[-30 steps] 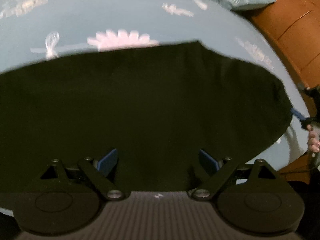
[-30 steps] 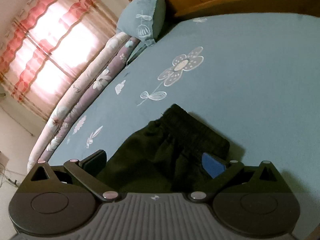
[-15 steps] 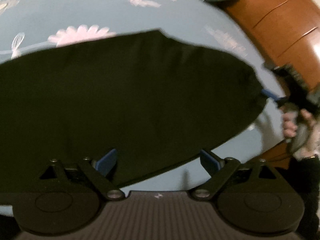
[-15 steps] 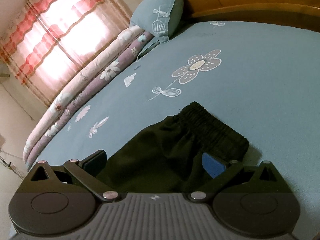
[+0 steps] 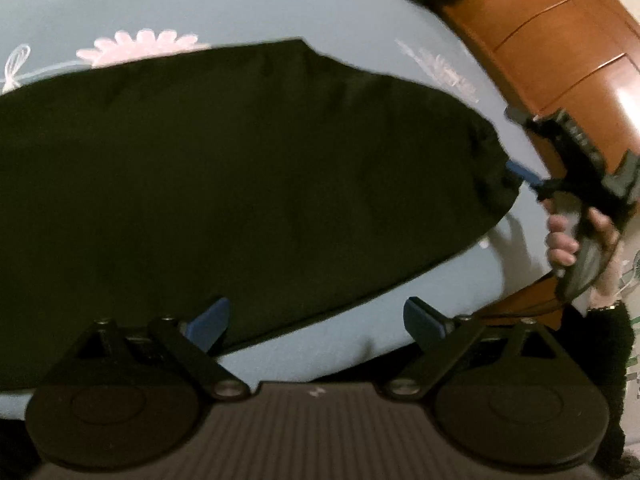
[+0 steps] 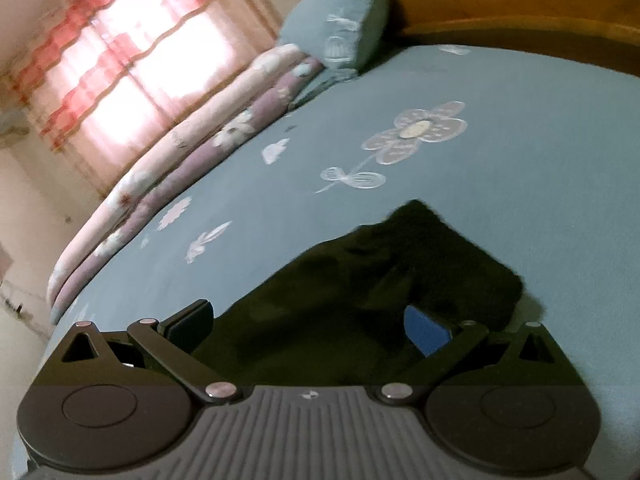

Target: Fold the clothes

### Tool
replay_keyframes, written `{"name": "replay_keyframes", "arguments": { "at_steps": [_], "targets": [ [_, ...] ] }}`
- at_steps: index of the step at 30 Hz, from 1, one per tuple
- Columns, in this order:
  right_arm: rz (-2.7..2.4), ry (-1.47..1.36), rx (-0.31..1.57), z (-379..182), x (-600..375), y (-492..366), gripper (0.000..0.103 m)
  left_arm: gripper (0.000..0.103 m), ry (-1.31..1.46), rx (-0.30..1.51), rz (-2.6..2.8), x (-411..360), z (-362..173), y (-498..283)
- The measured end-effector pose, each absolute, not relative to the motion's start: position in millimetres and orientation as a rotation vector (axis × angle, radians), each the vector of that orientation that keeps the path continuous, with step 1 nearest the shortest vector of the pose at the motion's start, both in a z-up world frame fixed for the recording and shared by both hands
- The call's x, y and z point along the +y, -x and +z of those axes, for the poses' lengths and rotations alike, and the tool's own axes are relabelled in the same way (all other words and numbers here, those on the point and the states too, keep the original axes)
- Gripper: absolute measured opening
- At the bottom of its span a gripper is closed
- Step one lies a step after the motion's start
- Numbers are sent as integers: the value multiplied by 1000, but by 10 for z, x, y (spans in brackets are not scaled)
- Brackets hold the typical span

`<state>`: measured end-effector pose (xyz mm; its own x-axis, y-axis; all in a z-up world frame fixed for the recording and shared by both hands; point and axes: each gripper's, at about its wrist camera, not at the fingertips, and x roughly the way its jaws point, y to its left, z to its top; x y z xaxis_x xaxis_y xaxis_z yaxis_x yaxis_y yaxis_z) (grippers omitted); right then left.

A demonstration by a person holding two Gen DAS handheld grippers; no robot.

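Note:
A black garment [image 5: 248, 184] lies spread flat on the blue flowered bed sheet [image 5: 192, 4]. My left gripper [image 5: 316, 320] hovers at its near edge with its jaws opening. The left pad [image 5: 208, 320] is over the cloth, the right pad [image 5: 424, 320] is over bare sheet, and nothing is pinched. In the right wrist view the elastic waistband end [image 6: 448, 248] lies between the wide-apart fingers of my right gripper [image 6: 310, 320], which is open. The left wrist view shows that right gripper [image 5: 516, 144], held by a hand [image 5: 564, 236], at the garment's right end.
A wooden headboard [image 5: 560, 40] runs along the right, with a blue pillow [image 6: 344, 28] against it. A rolled floral quilt [image 6: 192, 152] lies along the far side under a bright curtained window [image 6: 132, 52]. The bed's near edge [image 5: 360, 364] is just ahead of the left gripper.
In the left view the garment's near edge has slid out from between the left fingers, leaving bare sheet there. The right gripper and hand have come further into view. The right view has rolled.

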<state>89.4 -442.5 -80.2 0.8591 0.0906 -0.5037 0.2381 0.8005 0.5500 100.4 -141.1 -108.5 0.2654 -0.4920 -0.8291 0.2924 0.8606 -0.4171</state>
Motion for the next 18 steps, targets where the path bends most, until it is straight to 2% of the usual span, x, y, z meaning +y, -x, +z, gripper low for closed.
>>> {"name": "replay_keyframes", "arguments": {
  "at_steps": [6,12,18],
  "targets": [
    [345,-607,601,-717,-3846,-991,103,94,190,1168,-502,-1320,-1014,-998],
    [593,-595,835,-881,-3226,-1225,103,94,197,1131,-336,-1025,-893,-1084],
    [609,-403,1043,-1075,-2748,-1249,103,94,208,1173,-257,-802,-994,-1119]
  ]
}}
